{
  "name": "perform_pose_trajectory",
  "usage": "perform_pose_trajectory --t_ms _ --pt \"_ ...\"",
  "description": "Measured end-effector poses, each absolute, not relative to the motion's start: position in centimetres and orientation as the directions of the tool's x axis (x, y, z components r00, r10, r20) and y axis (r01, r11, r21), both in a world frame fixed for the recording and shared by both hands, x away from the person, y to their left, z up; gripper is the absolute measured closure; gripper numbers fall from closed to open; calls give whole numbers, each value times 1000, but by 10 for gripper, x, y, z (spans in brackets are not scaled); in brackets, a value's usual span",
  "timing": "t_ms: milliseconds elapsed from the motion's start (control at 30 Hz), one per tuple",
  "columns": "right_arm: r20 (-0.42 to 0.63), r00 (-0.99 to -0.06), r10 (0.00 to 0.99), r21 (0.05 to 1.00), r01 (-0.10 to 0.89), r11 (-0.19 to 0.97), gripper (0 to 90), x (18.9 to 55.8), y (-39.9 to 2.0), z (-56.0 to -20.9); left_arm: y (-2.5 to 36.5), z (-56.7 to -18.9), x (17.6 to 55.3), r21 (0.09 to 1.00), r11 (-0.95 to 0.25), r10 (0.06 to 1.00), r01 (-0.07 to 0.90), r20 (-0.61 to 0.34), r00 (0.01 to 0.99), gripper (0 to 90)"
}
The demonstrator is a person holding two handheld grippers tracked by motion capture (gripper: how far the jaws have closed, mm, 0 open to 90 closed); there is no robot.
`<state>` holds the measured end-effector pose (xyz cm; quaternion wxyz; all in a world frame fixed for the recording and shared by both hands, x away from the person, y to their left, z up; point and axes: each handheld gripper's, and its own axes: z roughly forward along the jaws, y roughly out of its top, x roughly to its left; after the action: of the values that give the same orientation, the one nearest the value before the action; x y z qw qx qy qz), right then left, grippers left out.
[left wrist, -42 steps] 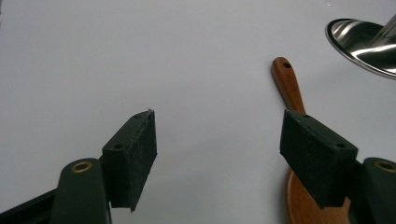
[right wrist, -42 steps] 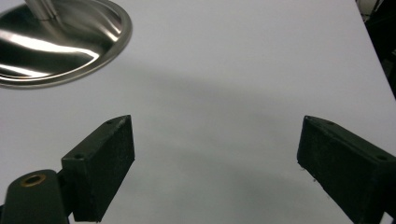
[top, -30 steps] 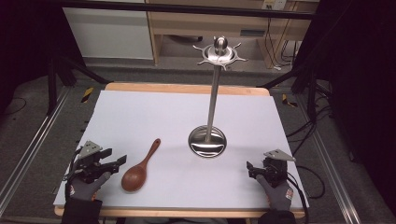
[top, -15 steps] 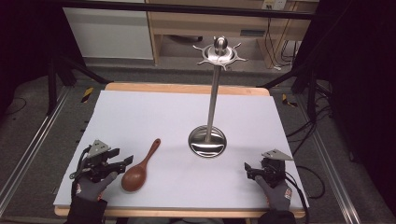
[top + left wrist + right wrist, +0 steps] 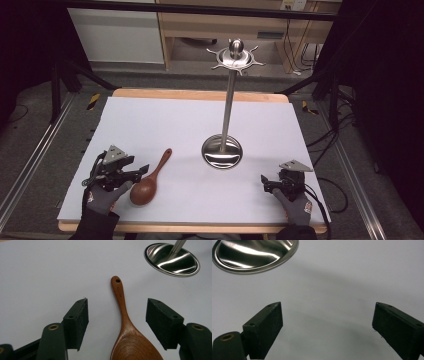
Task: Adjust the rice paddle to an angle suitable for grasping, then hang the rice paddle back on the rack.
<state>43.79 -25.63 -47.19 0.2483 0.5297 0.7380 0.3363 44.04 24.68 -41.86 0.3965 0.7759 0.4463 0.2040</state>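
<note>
Left tool (image 5: 134,175), jaws apart, now straddles the bowl end of the spoon (image 5: 150,179); a second earlier it sat farther left and nearer the surface's (image 5: 165,120) front edge, clear of the spoon. The advance suggests a grasp of the spoon is about to begin. In the left gripper view the spoon (image 5: 127,327) lies between the pads (image 5: 77,322), touching neither, so nothing is held yet.

The spoon rests flat on the surface at front left, well apart from the stand (image 5: 222,150). Its long axis runs diagonally: bowl toward the person, handle pointing away and rightward, roughly toward the stand's round base. A hanging hole shows at the handle tip.

Right tool (image 5: 267,181), jaws also apart and empty, rests at front right, having barely shifted. In its own view the stand's base (image 5: 254,255) lies ahead, well clear of the pads (image 5: 265,327).
</note>
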Motion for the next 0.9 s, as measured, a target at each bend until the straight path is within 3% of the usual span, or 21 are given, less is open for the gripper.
perform_pose_trajectory --t_ms 533,900 --pt "-18 -315 949 784 585 209 53 436 -253 -471 226 -402 461 782 -342 832 521 -4 554 340" --pt "-32 -326 945 780 583 228 124 435 -252 -469 214 -400 472 734 -399 823 550 23 567 362"
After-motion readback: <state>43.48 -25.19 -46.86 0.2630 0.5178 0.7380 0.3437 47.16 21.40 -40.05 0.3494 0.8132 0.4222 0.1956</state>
